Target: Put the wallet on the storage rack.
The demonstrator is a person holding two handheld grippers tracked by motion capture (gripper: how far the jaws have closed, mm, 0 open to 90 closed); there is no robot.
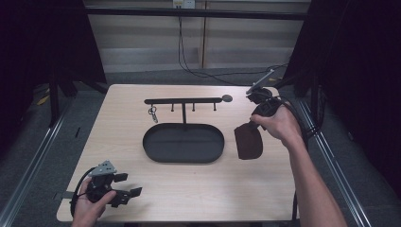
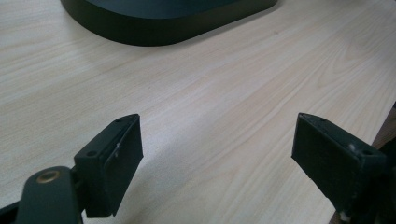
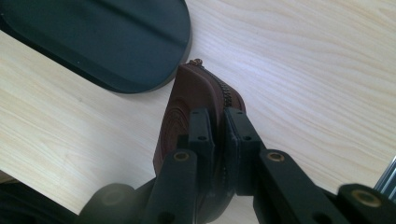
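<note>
Right gripper (image 1: 258, 119) is up off the bench (image 1: 198, 189) just to the right of the oval black tray (image 1: 183, 143), and its fingers (image 3: 201, 133) are pinched narrow on the upper edge of a brown zip pouch (image 1: 248, 142). From the right gripper view you can see the pouch's zipper (image 3: 224, 88) running between the two fingers, the pads pressing it from both sides, with the zip pull at the far tip, close to the tray's rounded end. In the high view the pouch hangs below the hand, just beside the tray's right end; whether its lower edge touches the bench I cannot tell. Behind the tray stands a black hook rack (image 1: 184, 101), its post rising from the tray's back rim, and a small key ring (image 1: 153, 113) dangles from the hook toward its left end. Left gripper (image 1: 126, 191) sits low at the near left corner of the bench, well apart from the tray, fingers (image 2: 114, 165) spread wide with nothing but bare wood between them; the left gripper view has the tray's dark wall across the top, farther off.
</note>
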